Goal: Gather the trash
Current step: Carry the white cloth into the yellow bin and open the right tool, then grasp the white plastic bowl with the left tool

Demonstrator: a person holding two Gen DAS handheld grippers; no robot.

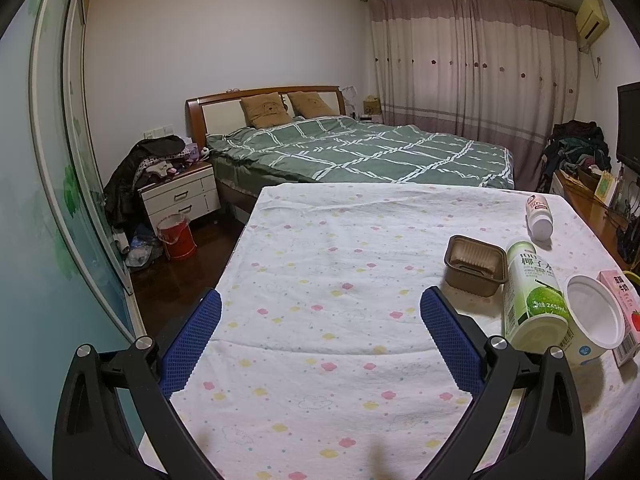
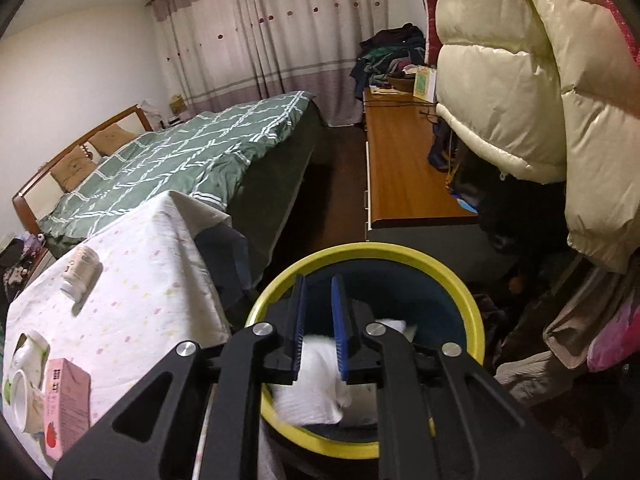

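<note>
My left gripper (image 1: 320, 296) stands open above the flowered tablecloth (image 1: 320, 240) with nothing between its fingers. To its right lie a brown plastic tray (image 1: 474, 266), a green coconut drink can (image 1: 534, 296), a white cup (image 1: 594, 322), a pink carton (image 1: 624, 316) and a white bottle (image 1: 540, 216). My right gripper (image 2: 318, 280) hangs over a yellow-rimmed bin (image 2: 400, 252), its jaws a narrow gap apart. A blurred white paper wad (image 2: 308, 396) shows below them inside the bin, wider than the gap and not pinched. The bottle (image 2: 80, 270) and carton (image 2: 66, 412) remain on the table at left.
The bin stands at the table's right edge, with a wooden desk (image 2: 400, 168) and a hanging cream puffer jacket (image 2: 520, 80) beyond. A green bed (image 1: 360, 152) sits behind the table. A red bucket (image 1: 176, 236) is on the floor by the nightstand.
</note>
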